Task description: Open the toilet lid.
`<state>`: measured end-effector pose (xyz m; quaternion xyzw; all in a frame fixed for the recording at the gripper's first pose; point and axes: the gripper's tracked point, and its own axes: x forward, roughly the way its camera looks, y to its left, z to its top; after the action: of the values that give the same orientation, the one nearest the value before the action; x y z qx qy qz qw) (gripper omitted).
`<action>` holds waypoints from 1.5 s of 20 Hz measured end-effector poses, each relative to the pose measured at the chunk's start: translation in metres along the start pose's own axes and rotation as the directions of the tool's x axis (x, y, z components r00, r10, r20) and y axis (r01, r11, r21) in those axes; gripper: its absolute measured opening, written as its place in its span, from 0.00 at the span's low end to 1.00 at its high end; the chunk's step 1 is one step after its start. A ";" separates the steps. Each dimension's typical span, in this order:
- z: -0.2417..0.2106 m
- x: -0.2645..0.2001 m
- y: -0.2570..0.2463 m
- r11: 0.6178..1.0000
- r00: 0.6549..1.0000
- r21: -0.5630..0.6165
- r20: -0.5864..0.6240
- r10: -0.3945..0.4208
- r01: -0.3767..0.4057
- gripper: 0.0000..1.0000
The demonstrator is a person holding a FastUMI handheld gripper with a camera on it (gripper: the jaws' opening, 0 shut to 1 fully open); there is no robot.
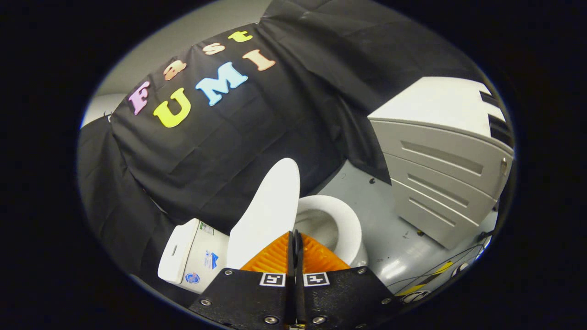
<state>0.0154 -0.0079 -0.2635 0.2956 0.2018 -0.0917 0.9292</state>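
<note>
A white toilet stands on the grey floor against the black cloth wall. Its lid (268, 211) is raised and stands nearly upright in front of the tank (192, 256). The open bowl with its seat rim (346, 220) lies just beyond my fingers. My gripper (295, 234) is shut, its fingers pressed together with only a thin slit between them. Their tips sit right at the lower edge of the raised lid. I cannot tell whether they touch the lid or pinch its edge.
A grey drawer cabinet (440, 174) with a white top stands beyond the bowl, with a strip of grey floor (380, 215) between them. Thin cables (440, 270) and yellow-black tape lie on the floor near the cabinet's base.
</note>
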 end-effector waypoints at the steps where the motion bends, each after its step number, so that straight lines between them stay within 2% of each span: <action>1: 0.004 -0.003 0.009 0.999 1.000 -0.041 0.008 -0.003 0.003 0.00; 8: 0.027 -0.023 0.066 0.978 0.997 -0.210 0.077 0.006 0.010 0.00; 14: 0.035 -0.034 0.103 0.954 0.994 -0.298 0.110 0.002 0.031 0.00; 22: 0.043 -0.051 0.168 0.871 0.984 -0.483 0.177 0.003 0.084 0.00; 30: 0.041 -0.061 0.224 0.828 0.975 -0.551 0.219 0.026 0.102 0.00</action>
<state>0.0383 0.1523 -0.0914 -0.0051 0.1229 -0.0790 0.9893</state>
